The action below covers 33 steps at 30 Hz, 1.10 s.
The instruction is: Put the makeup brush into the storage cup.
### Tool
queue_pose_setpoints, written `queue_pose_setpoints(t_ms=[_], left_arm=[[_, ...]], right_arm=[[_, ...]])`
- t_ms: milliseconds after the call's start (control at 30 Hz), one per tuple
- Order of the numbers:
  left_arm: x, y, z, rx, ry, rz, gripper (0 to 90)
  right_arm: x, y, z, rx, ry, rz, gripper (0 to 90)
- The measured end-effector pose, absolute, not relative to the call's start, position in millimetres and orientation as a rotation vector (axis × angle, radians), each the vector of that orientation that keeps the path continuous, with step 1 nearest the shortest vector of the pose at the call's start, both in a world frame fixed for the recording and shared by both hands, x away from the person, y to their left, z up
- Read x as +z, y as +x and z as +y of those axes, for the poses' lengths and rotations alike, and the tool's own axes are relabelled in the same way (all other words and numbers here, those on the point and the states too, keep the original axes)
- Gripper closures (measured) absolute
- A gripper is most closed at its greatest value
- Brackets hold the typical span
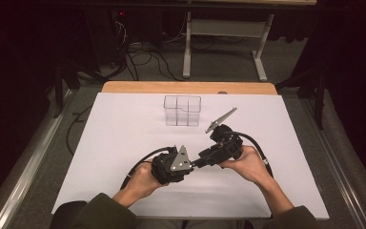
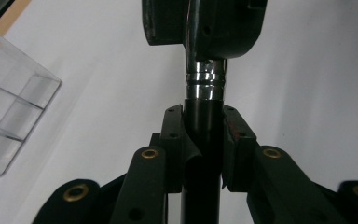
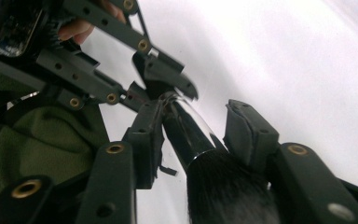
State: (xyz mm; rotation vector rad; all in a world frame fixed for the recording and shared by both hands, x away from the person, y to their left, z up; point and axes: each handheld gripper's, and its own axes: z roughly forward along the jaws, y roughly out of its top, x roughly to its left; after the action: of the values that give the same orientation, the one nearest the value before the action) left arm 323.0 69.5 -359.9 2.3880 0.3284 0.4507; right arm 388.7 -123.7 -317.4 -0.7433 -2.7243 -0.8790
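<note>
Black bristles of a makeup brush (image 3: 228,191) fill the bottom centre of the right gripper view, with the glossy black handle running up and left from them between the right gripper (image 3: 193,140)'s own jaws. Those jaws stand apart: the left pad lies against the handle, the right pad is clear of it, so this claw is open around the brush rather than clamped.

At the upper left of that view the left gripper's jaws meet the far end of the handle, beside a green sleeve (image 3: 37,149).

In the left gripper view, the left gripper (image 2: 204,135) has both pads pressed on the black handle at centre frame (a firm pinch), and above them the brush's silver ring (image 2: 206,84) leads into the dark body of the other gripper. A clear plastic box (image 2: 9,112) with inner dividers sits at the left edge.

From the high view, both hands meet low in the centre of the white table (image 1: 124,129), the grippers nose to nose, the left hand (image 1: 143,179) and right hand (image 1: 250,162) holding them. The clear box (image 1: 182,110) stands apart, above them near the table's far edge.
</note>
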Motion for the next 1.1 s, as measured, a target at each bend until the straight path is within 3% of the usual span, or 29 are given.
queue_pose_setpoints(t_ms=[467,800,1100], left_arm=[[-365,329,81,0.375,2.37,0.444,73.7],[-365,332,94,0.341,2.324,0.537,73.7],[-363,335,104,0.32,2.228,0.624,73.7]], right_arm=[[-303,384,-138,-1.129,-0.81,-2.794,44.8],[-287,365,-168,-1.381,-0.933,-2.85,41.8],[-302,352,-188,-1.443,-1.041,-2.847,40.7]])
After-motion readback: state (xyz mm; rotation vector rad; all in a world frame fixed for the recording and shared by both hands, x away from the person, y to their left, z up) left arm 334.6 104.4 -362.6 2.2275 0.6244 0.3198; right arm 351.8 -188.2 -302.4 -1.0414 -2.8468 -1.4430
